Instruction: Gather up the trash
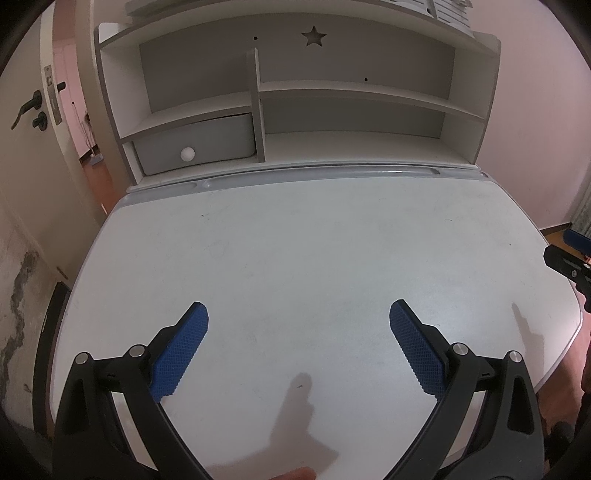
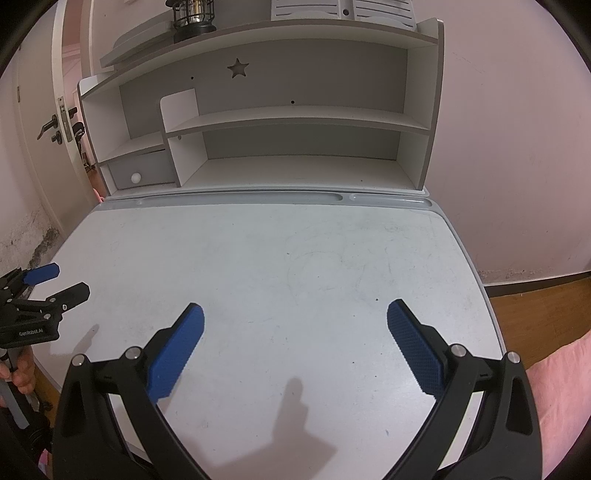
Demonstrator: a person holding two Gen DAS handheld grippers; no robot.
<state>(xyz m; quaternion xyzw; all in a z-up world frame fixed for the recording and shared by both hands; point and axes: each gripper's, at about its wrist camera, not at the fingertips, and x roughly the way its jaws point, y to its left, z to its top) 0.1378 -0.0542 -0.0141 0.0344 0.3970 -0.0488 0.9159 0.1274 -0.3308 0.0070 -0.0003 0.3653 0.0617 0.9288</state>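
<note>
No trash shows in either view. My left gripper (image 1: 298, 314) hovers open over the near part of the white desk top (image 1: 295, 240), blue pads wide apart and nothing between them. My right gripper (image 2: 295, 314) is likewise open and holds nothing above the same desk top (image 2: 277, 258). The left gripper (image 2: 62, 282) also appears at the left edge of the right wrist view, open, held by a hand (image 2: 20, 373). Part of the right gripper (image 1: 569, 266) shows at the right edge of the left wrist view.
A white shelf unit (image 1: 295, 92) stands at the back of the desk, with a grey drawer (image 1: 195, 144) and white knob (image 1: 187, 153) at lower left. A black lantern (image 2: 194, 18) sits on top. A door (image 1: 33, 110) is at left, wooden floor (image 2: 535, 306) at right.
</note>
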